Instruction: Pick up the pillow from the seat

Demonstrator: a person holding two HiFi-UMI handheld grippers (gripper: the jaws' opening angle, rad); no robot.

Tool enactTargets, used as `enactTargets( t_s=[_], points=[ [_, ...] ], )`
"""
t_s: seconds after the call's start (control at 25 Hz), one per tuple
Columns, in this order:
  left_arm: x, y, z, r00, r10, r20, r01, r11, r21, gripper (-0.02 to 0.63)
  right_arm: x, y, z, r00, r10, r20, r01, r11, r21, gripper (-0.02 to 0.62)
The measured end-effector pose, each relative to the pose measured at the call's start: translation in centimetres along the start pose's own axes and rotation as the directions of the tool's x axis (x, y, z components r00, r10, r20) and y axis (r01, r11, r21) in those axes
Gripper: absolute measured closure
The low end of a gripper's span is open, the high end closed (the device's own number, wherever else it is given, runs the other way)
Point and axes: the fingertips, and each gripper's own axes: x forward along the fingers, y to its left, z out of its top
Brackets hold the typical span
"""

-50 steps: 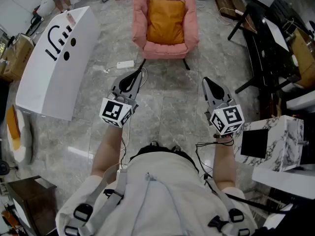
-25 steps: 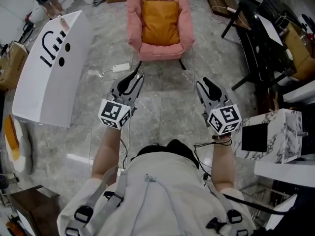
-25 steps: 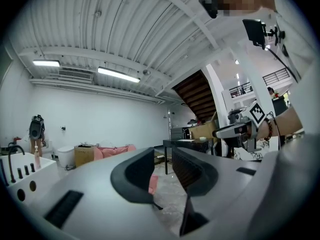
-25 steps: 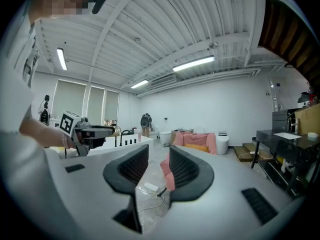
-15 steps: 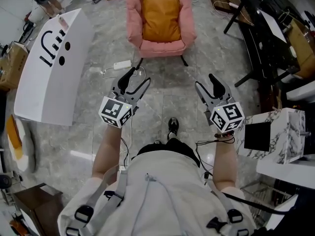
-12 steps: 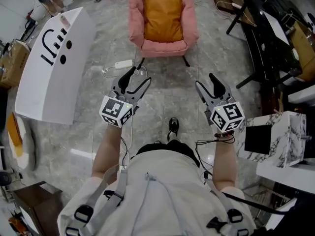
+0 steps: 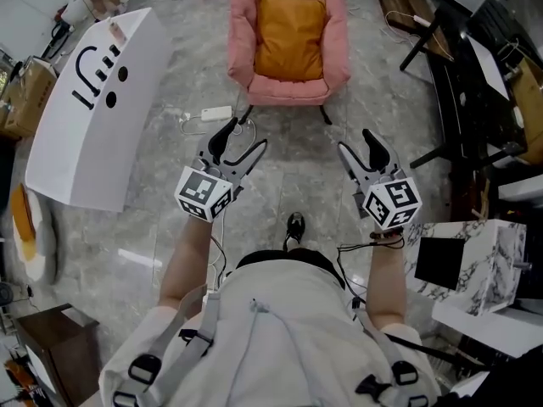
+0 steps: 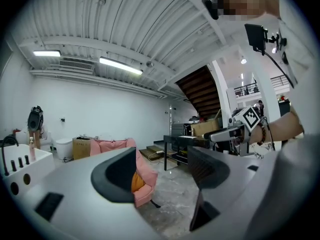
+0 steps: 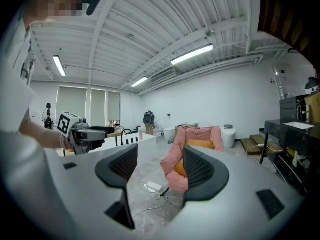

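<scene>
An orange pillow (image 7: 289, 25) leans upright against the back of a pink armchair (image 7: 246, 58) at the far middle of the floor. Both grippers hang over bare floor well short of the chair, pointing at it. My left gripper (image 7: 244, 136) has its jaws apart and opening, with nothing between them. My right gripper (image 7: 356, 142) is likewise opening and empty. In the left gripper view only a sliver of the pillow (image 8: 136, 182) shows past the left jaw. The right gripper view shows the pillow (image 9: 200, 144) and armchair (image 9: 192, 133) partly behind the right jaw.
A white counter (image 7: 93, 100) with black tap shapes stands at the left. A white power strip (image 7: 215, 112) and its cable lie on the floor before the chair. A black desk (image 7: 462, 83) and a marble-patterned box (image 7: 479, 257) stand at the right.
Both grippers' jaws have spread from nearly shut to clearly apart. The person has stepped forward: a shoe now shows between the arms, and the chair sits slightly nearer.
</scene>
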Motion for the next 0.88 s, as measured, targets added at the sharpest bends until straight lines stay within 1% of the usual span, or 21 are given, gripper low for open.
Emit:
enactTargets(
  t_s=[0.16, 0.36, 0.56, 0.88],
  points=[
    [1.9, 1.5, -0.3, 1.000, 0.020, -0.015, -0.020, 1.000, -0.007, 0.277, 2.1, -1.8, -0.1, 1.000, 0.005, -0.014, -0.005, 1.000, 0.018, 0.302],
    [4.5, 3.3, -0.1, 0.999, 0.035, -0.028, -0.036, 0.999, -0.015, 0.255, 5.1, -3.8, 0.2, 0.999, 0.034, -0.028, -0.033, 0.999, 0.018, 0.281],
    [7.1, 4.3, 0.4, 0.999, 0.041, -0.014, -0.041, 0.998, -0.038, 0.245, 7.2, -5.8, 0.4, 0.997, 0.075, -0.031, -0.074, 0.997, 0.027, 0.261],
    [10.8, 5.1, -0.8, 0.996, 0.062, -0.066, -0.066, 0.996, -0.057, 0.223, 10.1, -9.0, 0.4, 0.989, 0.135, -0.056, -0.134, 0.991, 0.029, 0.241]
  ],
)
